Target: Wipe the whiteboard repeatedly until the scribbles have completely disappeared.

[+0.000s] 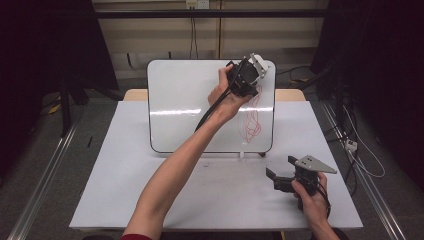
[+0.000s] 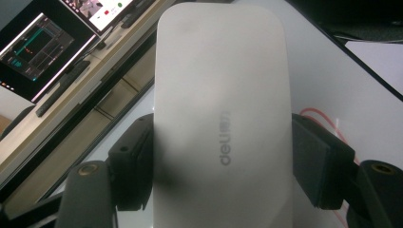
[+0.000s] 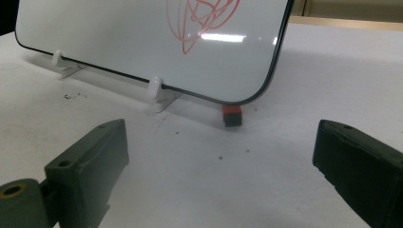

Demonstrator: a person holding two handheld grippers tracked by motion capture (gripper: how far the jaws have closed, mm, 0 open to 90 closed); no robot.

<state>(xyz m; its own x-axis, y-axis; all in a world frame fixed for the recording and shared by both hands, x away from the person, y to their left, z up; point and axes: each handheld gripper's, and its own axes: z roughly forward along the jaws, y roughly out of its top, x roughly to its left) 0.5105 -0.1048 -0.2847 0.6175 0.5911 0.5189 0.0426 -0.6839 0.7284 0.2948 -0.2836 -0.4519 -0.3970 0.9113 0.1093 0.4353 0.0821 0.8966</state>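
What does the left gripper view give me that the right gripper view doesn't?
Left gripper view alone: the white eraser clamped between the left gripper pads, printed brand on its back, and monitors on a desk to the side. Right gripper view alone: the right gripper jaws wide apart with nothing between them, the board's white feet, a small red-and-black block under its corner. Both: the whiteboard and its red scribble.

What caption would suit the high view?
Left gripper holds a white eraser at a whiteboard scrawled with red scribble.

White eraser (image 2: 221, 118) against scribbled whiteboard (image 1: 180, 100)
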